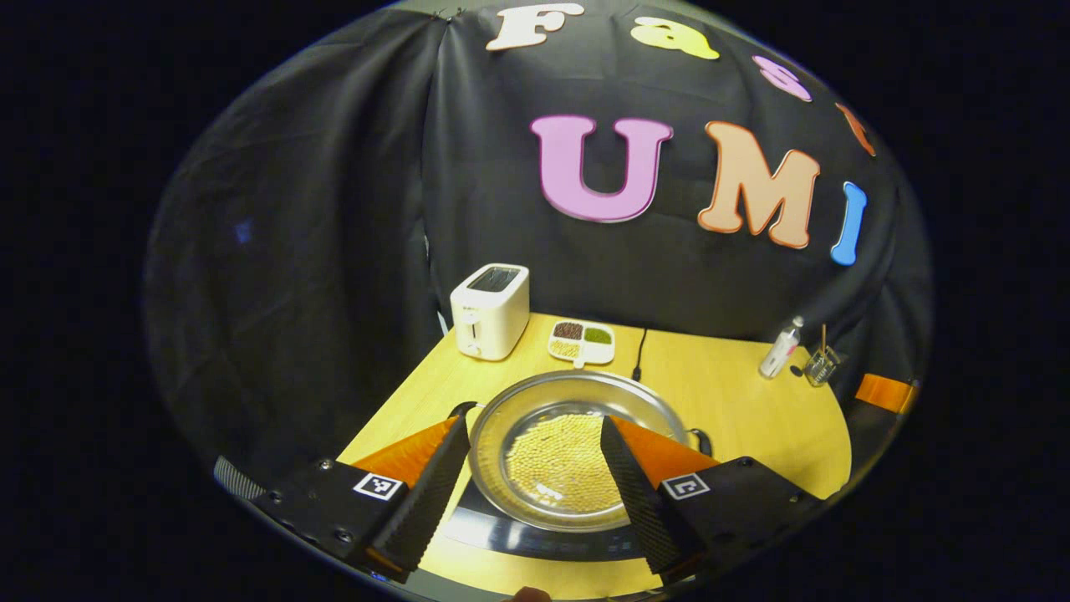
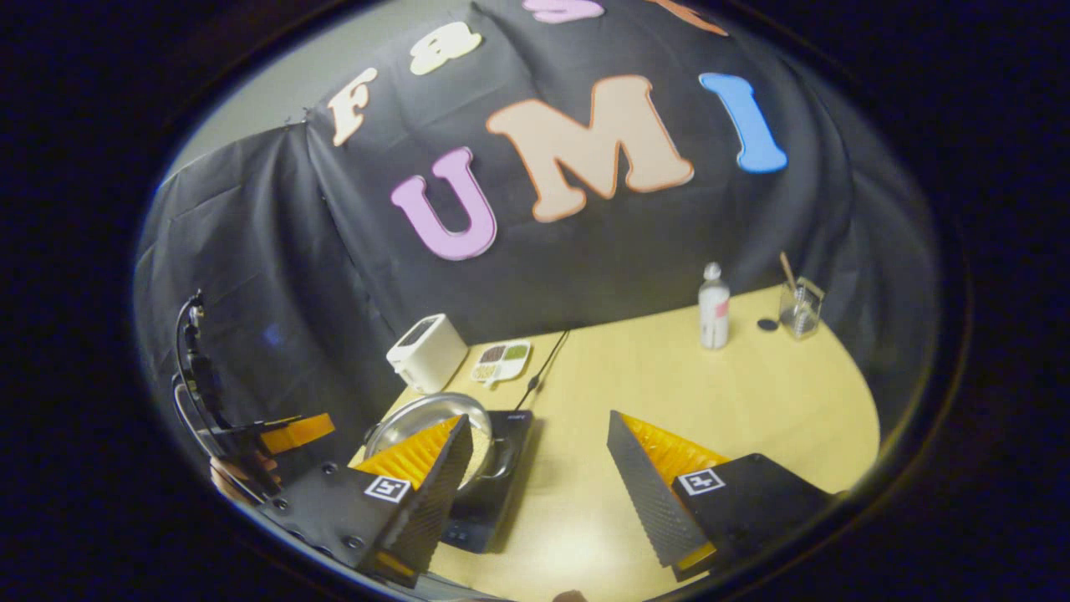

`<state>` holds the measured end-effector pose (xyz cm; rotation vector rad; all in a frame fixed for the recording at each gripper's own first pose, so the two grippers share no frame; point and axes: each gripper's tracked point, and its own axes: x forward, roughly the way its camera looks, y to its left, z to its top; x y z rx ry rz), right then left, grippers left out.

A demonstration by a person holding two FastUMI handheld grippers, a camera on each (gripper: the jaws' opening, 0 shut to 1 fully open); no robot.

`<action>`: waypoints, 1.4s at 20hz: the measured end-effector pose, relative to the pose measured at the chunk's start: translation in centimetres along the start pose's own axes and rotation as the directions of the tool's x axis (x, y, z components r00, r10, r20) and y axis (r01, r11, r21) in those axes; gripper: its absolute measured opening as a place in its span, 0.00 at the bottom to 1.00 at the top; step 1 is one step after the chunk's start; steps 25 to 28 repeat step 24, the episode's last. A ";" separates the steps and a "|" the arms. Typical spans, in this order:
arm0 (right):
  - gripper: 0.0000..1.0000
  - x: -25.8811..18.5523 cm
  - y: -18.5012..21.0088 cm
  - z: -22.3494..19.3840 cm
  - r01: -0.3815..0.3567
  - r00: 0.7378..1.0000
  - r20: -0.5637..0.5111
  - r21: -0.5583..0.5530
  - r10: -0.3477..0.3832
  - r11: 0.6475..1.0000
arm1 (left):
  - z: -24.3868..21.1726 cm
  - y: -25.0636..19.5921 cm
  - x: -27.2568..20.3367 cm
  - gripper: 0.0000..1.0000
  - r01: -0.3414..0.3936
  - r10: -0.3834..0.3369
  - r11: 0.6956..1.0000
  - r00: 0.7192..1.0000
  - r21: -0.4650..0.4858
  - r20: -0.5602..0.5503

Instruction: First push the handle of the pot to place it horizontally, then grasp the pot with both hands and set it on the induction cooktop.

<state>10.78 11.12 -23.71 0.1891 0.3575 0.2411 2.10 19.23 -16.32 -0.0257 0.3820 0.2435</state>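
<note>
The pot point(image 1: 556, 451) sits on the induction cooktop point(image 1: 501, 535) near the counter's point(image 1: 736, 393) front edge, its open mouth facing up; a small side handle point(image 1: 700, 439) juts out on its right in the left gripper view and another shows at its left rim, so its long axis runs across that view. The left gripper point(image 1: 531, 468) hovers just above the pot with fingers spread wide, one over each side of the rim, pinching nothing. The right gripper point(image 2: 535, 464) hangs over bare counter to the right of the cooktop, fingers also spread and empty. Behind the pot stand a white toaster point(image 1: 491, 310) and a divided dish of grains point(image 1: 582, 341), with a black cord point(image 1: 639, 353) trailing beside it. Well apart, at the far right, are a bottle point(image 2: 713, 306) and a glass holder point(image 2: 800, 307). The pot is shiny, shallow metal, its bottom covered with pale yellow grains.
</note>
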 end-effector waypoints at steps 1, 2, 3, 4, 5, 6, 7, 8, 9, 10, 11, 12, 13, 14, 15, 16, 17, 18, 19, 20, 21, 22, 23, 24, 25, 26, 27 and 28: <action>0.92 -1.5 -1.0 1.9 0.005 0.999 0.037 -0.035 -0.004 0.999 | 0.9 -1.6 -1.3 0.96 -0.003 0.004 1.000 1.000 -0.009 0.030; 0.92 -2.8 -1.8 3.8 0.009 0.997 0.074 -0.062 -0.005 0.998 | 1.9 -3.4 -2.5 0.96 0.002 -0.001 1.000 0.998 -0.019 0.062; 0.92 -4.4 -2.3 5.7 0.003 0.994 0.105 -0.080 0.005 0.997 | 2.6 -5.2 -4.1 0.96 0.008 -0.006 1.000 0.996 -0.019 0.087; 0.92 -6.0 -2.4 7.5 -0.005 0.991 0.131 -0.095 0.017 0.995 | 3.7 -6.6 -5.2 0.96 0.008 -0.006 1.000 0.992 -0.011 0.123; 0.92 -7.4 -2.8 9.2 -0.009 0.987 0.159 -0.113 0.027 0.994 | 4.9 -7.8 -6.6 0.96 0.001 -0.001 1.000 0.987 0.001 0.161; 0.92 -9.0 -3.2 10.5 -0.006 0.981 0.191 -0.136 0.032 0.991 | 6.2 -9.2 -7.8 0.96 -0.005 0.002 1.000 0.979 0.015 0.203; 0.92 -10.3 -3.7 12.1 0.001 0.974 0.225 -0.162 0.036 0.987 | 7.5 -10.5 -9.1 0.96 -0.017 0.010 1.000 0.969 0.025 0.248; 0.92 -11.7 -4.0 13.4 0.002 0.965 0.259 -0.186 0.047 0.983 | 8.8 -11.5 -10.3 0.94 -0.043 0.032 0.999 0.955 0.032 0.294; 0.92 -13.1 -4.2 14.6 0.003 0.955 0.291 -0.202 0.057 0.979 | 9.9 -12.4 -11.5 0.93 -0.072 0.057 0.997 0.939 0.033 0.339; 0.92 -14.2 -4.5 15.4 0.007 0.945 0.320 -0.212 0.063 0.977 | 10.8 -13.5 -12.7 0.96 -0.088 0.067 0.995 0.921 0.038 0.384; 0.92 -15.4 -4.8 16.2 0.011 0.936 0.345 -0.222 0.068 0.975 | 11.6 -14.9 -13.8 0.96 -0.092 0.066 0.995 0.902 0.041 0.426; 0.92 -16.5 -5.3 16.8 0.023 0.929 0.365 -0.228 0.064 0.973 | 12.2 -16.3 -14.7 0.96 -0.082 0.054 0.996 0.889 0.041 0.455; 0.92 -17.6 -5.7 17.0 0.029 0.922 0.382 -0.237 0.066 0.971 | 12.1 -17.7 -15.6 0.95 -0.063 0.037 0.997 0.882 0.039 0.469; 0.92 -18.6 -6.0 17.2 0.035 0.916 0.396 -0.240 0.064 0.970 | 11.8 -19.0 -16.2 0.93 -0.045 0.020 0.998 0.880 0.041 0.475; 0.92 -19.4 -6.4 17.1 0.036 0.913 0.403 -0.237 0.064 0.971 | 11.3 -19.9 -16.5 0.93 -0.033 0.006 0.998 0.876 0.048 0.482; 0.92 -20.0 -6.7 16.9 0.029 0.913 0.401 -0.231 0.068 0.972 | 11.1 -20.6 -16.9 0.95 -0.028 -0.004 0.998 0.874 0.060 0.486; 0.93 -20.7 -6.9 16.5 0.026 0.916 0.397 -0.223 0.067 0.975 | 10.6 -21.1 -17.2 0.93 -0.031 -0.010 0.997 0.873 0.075 0.487; 0.92 -21.2 -7.4 16.3 0.026 0.917 0.394 -0.215 0.062 0.976 | 10.3 -21.5 -17.5 0.95 -0.037 -0.012 0.995 0.874 0.090 0.487; 0.92 -21.6 -8.0 16.2 0.035 0.918 0.392 -0.211 0.052 0.977 | 10.0 -22.0 -17.7 0.93 -0.039 -0.017 0.994 0.873 0.104 0.488; 0.92 -21.8 -8.7 16.0 0.047 0.919 0.393 -0.210 0.040 0.977 | 9.8 -22.5 -17.7 0.94 -0.036 -0.024 0.993 0.873 0.114 0.487; 0.92 -22.2 -9.2 15.9 0.056 0.917 0.398 -0.209 0.033 0.976 | 9.5 -23.0 -17.8 0.95 -0.032 -0.032 0.992 0.873 0.121 0.487; 0.92 -22.5 -9.5 15.9 0.063 0.915 0.404 -0.207 0.027 0.976 | 9.4 -23.4 -18.0 0.93 -0.028 -0.037 0.992 0.873 0.127 0.487; 0.92 -22.9 -9.6 15.8 0.067 0.914 0.406 -0.203 0.021 0.977 | 9.2 -23.6 -18.1 0.95 -0.026 -0.042 0.991 0.872 0.131 0.487; 0.92 -23.2 -9.9 15.7 0.069 0.913 0.408 -0.200 0.019 0.977 | 9.0 -23.9 -18.1 0.95 -0.023 -0.046 0.990 0.873 0.136 0.485; 0.92 -23.2 -9.9 15.7 0.069 0.913 0.408 -0.200 0.019 0.977 | 9.0 -23.9 -18.1 0.95 -0.023 -0.046 0.990 0.873 0.136 0.485; 0.92 -23.2 -9.9 15.7 0.069 0.913 0.408 -0.200 0.019 0.977 | 9.0 -23.9 -18.1 0.95 -0.023 -0.046 0.990 0.873 0.136 0.485; 0.92 -23.2 -9.9 15.7 0.069 0.913 0.408 -0.200 0.019 0.977 | 9.0 -23.9 -18.1 0.95 -0.023 -0.046 0.990 0.873 0.136 0.485; 0.92 -23.2 -9.9 15.7 0.069 0.913 0.408 -0.200 0.019 0.977 | 9.0 -23.9 -18.1 0.95 -0.023 -0.046 0.990 0.873 0.136 0.485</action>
